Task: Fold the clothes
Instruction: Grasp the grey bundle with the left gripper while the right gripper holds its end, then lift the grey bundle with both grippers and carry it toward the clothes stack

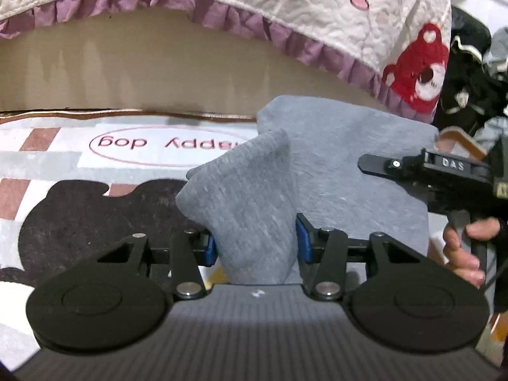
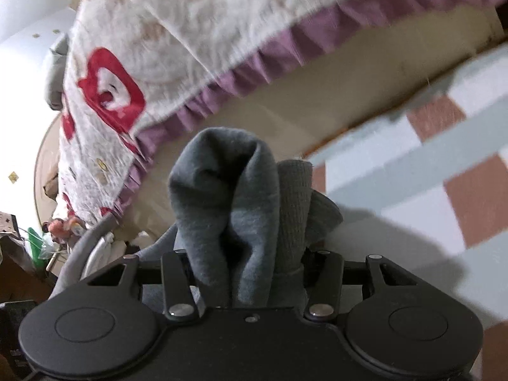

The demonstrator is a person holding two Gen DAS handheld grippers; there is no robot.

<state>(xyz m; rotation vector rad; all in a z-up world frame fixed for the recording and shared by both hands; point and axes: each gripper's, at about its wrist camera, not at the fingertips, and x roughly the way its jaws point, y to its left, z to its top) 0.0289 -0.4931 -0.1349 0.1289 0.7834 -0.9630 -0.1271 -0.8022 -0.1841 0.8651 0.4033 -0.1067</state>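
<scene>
Two tongs pinch one grey garment (image 1: 333,158); the left gripper (image 1: 256,246) clamps a fold rising forward between its blue pads; the right gripper (image 2: 250,254) grips a bunched roll; ahead lie the rug (image 1: 63,155) and the frilled bedspread (image 1: 285,6) edge.

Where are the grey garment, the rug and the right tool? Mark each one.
grey garment (image 1: 333,158): left wrist view, on its flat spread part.
rug (image 1: 57,155): left wrist view, on a bare pale patch.
right tool (image 2: 249,254): right wrist view, between its fingertips, on gripped cloth.

Quilt w/ ruffle (image 1: 285,6), rug (image 1: 63,158)
</scene>
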